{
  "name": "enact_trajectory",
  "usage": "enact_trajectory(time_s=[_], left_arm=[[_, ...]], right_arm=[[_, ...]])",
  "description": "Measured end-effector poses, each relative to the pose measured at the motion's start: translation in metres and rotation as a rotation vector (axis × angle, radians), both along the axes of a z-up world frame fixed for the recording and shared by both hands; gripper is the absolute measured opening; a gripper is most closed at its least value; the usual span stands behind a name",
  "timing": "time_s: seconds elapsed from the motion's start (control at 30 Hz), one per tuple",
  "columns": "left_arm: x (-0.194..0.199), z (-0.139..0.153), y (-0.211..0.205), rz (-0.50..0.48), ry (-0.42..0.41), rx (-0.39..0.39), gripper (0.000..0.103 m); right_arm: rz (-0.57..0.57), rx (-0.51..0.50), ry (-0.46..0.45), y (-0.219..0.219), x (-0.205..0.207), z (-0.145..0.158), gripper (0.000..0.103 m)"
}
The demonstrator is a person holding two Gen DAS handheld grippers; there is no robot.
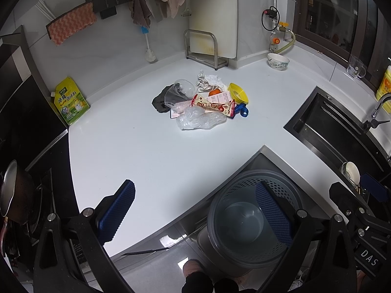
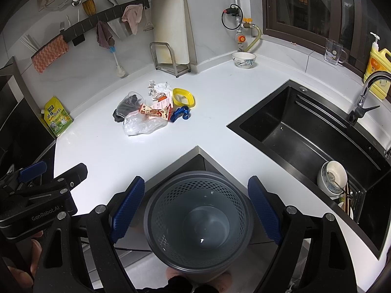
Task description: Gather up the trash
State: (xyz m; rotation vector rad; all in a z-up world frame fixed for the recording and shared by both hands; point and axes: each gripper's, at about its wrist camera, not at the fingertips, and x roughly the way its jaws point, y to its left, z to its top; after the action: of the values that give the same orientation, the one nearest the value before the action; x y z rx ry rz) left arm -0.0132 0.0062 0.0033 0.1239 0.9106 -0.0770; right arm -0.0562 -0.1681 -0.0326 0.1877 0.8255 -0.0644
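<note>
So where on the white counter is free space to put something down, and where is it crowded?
Bare counter lies between the trash pile and the front edge above the bin. Another free strip runs between the yellow tub and the sink. The middle is crowded; the bowl takes the back corner.

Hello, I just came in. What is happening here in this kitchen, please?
A person holds a two-finger gripper in each hand over a white countertop. Both the left gripper and the right gripper are open and hold nothing. A pile of trash lies in the middle of the counter: a clear plastic bag, a snack wrapper, crumpled paper, a yellow container and a blue clip. The grey perforated wastebasket below the counter edge looks empty, so collecting has not started.
</note>
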Motion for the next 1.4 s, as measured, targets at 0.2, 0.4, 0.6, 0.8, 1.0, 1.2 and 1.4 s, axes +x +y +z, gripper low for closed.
enact_trajectory(time_s=[0.2,0.4,0.6,0.8,1.0,1.2,1.4], left_arm=[[0.004,0.005,0.002,0.013,0.0,0.004,0.097],[0.005,0.005,0.005,0.052,-0.001,0.005,0.097],[-0.003,0.001,0.005,0.115,-0.021,0.027,0.097],[0.003,-0.004,0.01,0.16,-0.028,0.035,0.097],[0.029,-0.012,0.015,0.161,-0.024,0.04,0.097],[0.07,-0.017,0.026,0.12,-0.027,0.03,0.097],[0.117,-0.024,0.049,0.078,-0.04,0.007,0.097]], right_arm=[[0.013,0.008,-0.007,-0.007,-0.003,0.001,0.082],[0.029,0.03,-0.017,-0.02,-0.007,-0.004,0.082],[0.072,0.049,-0.02,-0.034,-0.006,-0.013,0.082],[0.12,0.048,-0.012,-0.037,0.008,-0.02,0.082],[0.132,0.057,-0.029,-0.034,0.036,-0.023,0.082],[0.126,0.043,-0.046,-0.018,0.08,-0.021,0.082],[0.15,0.019,-0.04,0.006,0.132,-0.027,0.082]])
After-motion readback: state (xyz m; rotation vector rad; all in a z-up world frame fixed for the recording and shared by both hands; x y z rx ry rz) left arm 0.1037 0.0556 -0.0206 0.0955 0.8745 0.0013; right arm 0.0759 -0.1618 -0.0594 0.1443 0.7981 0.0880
